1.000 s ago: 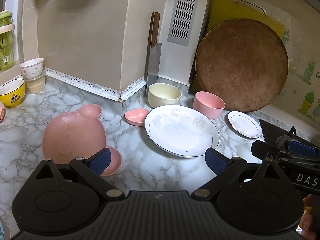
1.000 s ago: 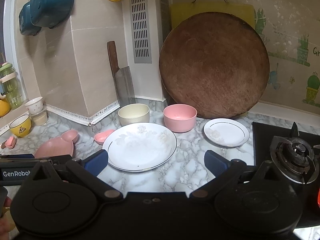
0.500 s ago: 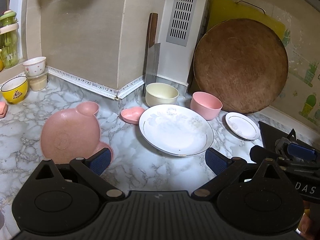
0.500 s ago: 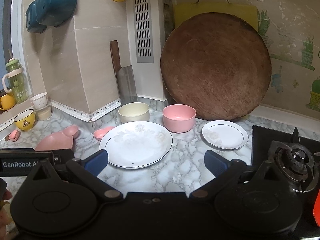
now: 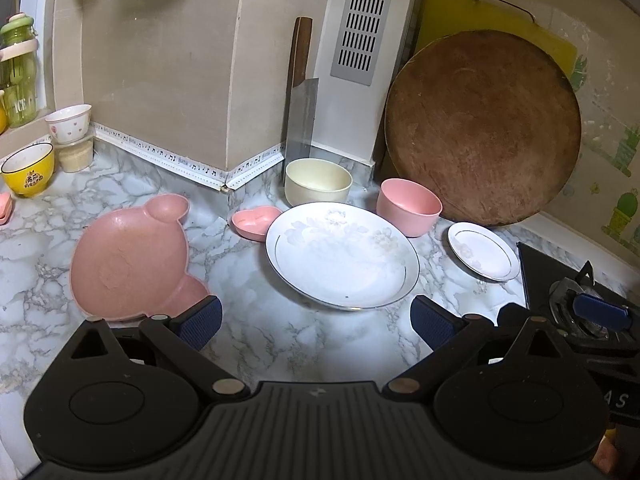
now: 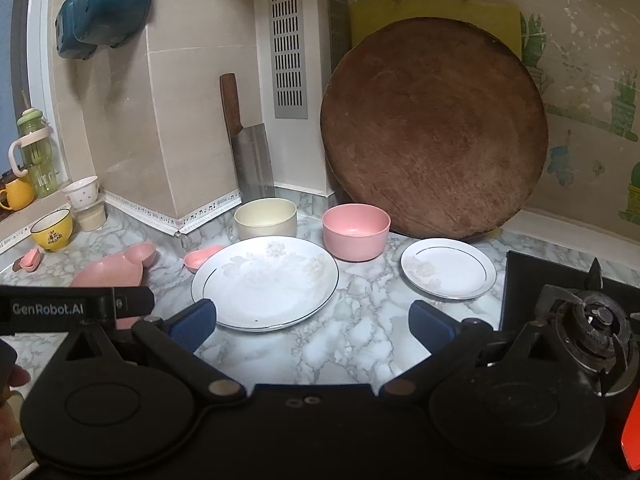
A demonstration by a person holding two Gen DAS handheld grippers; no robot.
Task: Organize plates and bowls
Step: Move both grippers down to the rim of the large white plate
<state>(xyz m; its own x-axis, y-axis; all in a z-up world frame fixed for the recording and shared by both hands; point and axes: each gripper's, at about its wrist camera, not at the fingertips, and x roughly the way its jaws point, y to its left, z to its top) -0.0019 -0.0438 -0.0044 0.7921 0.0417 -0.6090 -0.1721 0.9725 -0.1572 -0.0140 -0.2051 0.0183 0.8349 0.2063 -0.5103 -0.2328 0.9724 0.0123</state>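
Glossy white plate (image 5: 342, 256); rough wooden board (image 5: 484, 124); marbled countertop (image 5: 248, 344).

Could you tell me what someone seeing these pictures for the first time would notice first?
Probably the big round wooden board leaning against the back wall, dwarfing all else. Next, the large white plate at the middle of the marble counter, with a cream bowl and a pink bowl behind it and a small white plate to its right. Both hand-held grippers, left and right, are open and empty.

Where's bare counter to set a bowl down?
Bare marble in front of the large white plate, running right below the small plate to the stove. Crowded behind: cream bowl, pink bowl, heart dish.
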